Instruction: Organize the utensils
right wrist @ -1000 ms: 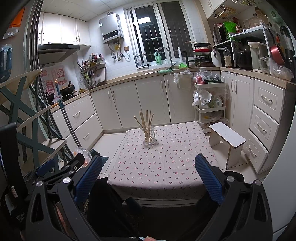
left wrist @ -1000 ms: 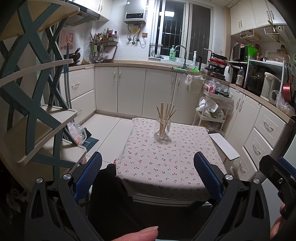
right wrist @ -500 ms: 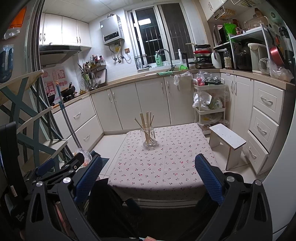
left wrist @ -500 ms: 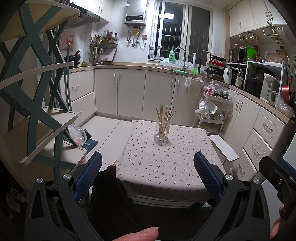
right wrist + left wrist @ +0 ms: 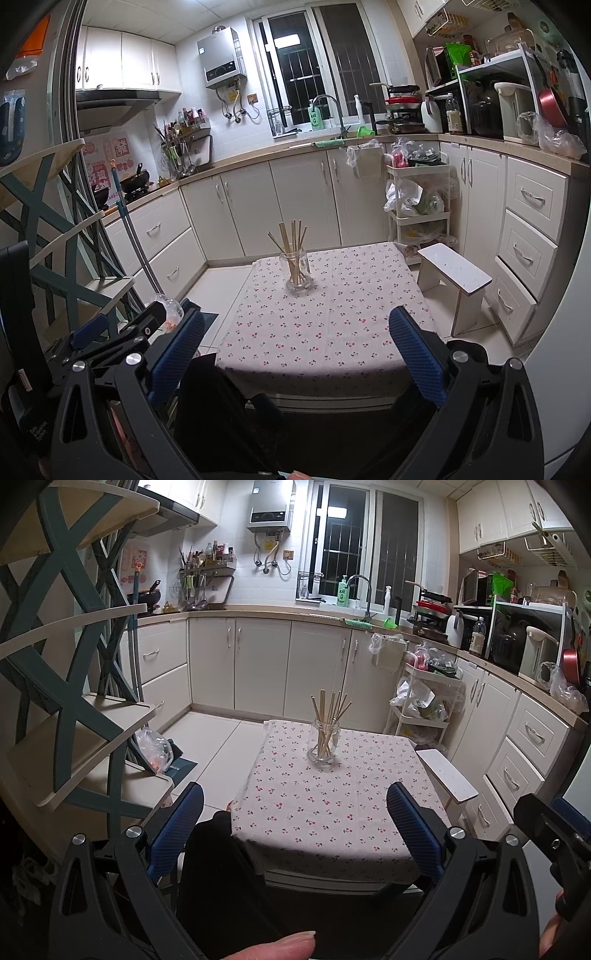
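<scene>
Reaching for the chopsticks (image 5: 330,716) in the jar (image 5: 324,745) should be done slowly; both grippers (image 5: 295,823) (image 5: 297,347) are held wide open, empty, well short of it.

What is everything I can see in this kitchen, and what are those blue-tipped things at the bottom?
glass jar: one, clear, upright on the far part of the table
chopsticks: a bundle, pale wood, standing in the jar; exact count unclear
table: one, white cloth with small red cherries, mid-floor
stool: one, white, right of the table
trolley: one, white, stuffed with bags, by the cabinets
shelf rack: one, cream and green, at left
left tongs: one pair, black with blue pads, open, empty
right tongs: one pair, same colours, open, empty
thumb: one, bottom edge
</scene>
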A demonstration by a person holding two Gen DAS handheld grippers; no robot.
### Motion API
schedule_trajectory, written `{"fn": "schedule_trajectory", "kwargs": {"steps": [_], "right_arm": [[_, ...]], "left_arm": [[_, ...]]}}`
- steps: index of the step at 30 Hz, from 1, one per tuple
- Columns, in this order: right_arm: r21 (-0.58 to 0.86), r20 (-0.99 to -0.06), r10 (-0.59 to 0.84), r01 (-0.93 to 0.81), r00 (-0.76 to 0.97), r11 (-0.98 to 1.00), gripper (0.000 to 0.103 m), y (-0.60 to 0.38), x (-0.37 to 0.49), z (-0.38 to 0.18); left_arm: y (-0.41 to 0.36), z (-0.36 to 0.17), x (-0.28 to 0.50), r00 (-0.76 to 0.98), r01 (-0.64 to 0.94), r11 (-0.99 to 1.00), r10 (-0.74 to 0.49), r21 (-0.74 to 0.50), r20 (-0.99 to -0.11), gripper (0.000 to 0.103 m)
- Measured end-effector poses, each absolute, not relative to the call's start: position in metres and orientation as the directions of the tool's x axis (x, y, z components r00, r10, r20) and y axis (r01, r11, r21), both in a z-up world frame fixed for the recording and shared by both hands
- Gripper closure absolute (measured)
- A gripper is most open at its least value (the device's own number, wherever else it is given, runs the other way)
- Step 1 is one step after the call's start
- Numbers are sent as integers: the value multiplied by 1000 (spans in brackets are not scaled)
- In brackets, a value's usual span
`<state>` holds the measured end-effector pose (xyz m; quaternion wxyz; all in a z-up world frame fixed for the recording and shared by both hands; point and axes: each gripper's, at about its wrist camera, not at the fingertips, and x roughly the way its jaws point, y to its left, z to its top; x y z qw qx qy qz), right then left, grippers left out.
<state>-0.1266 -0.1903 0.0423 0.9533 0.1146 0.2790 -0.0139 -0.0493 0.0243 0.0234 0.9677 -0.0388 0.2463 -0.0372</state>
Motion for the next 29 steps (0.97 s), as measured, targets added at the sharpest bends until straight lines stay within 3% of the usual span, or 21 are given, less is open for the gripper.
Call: {"fn": "schedule_trajectory", "kwargs": {"steps": [17, 24, 29], "right_arm": [[218, -539, 33, 102, 841, 971, 7, -191, -129, 38], [213, -539, 34, 98, 842, 972, 7, -193, -128, 38], [213, -543, 35, 97, 839, 972, 7, -194, -127, 40]], "left_arm": [[33, 31, -51, 895, 5, 993, -56, -115, -442, 8], [31, 23, -40, 859, 18, 993, -75, -116, -506, 8], [28, 22, -40, 861, 27, 994, -79, -110, -503, 8]]}}
